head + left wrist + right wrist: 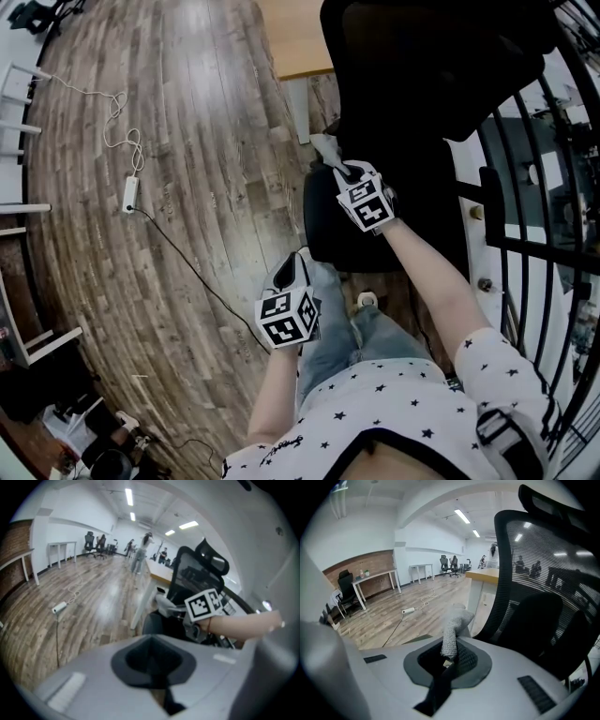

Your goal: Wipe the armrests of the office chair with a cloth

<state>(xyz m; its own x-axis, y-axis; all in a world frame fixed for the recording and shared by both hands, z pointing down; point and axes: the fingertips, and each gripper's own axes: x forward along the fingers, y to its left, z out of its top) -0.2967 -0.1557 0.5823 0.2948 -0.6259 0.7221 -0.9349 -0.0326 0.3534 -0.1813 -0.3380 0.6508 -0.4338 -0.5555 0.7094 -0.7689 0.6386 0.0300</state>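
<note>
The black office chair (422, 84) stands ahead of me, with its mesh back (534, 573) filling the right gripper view and its seat (337, 230) below. My right gripper (349, 174) is over the seat's left side, shut on a grey cloth (326, 148) that sticks up from the jaws (452, 630). I cannot make out an armrest under the cloth. My left gripper (291, 270) hangs lower, apart from the chair, its jaws closed with nothing between them (154, 660). The left gripper view shows the chair (197, 573), the cloth (164, 604) and the right gripper's marker cube (204, 604).
A wooden desk (295, 37) with a white leg (298, 108) stands just left of the chair. A white power strip (129, 194) and its cables lie on the wooden floor. A black metal rack (525, 234) is close on the right. My legs (347, 337) are below.
</note>
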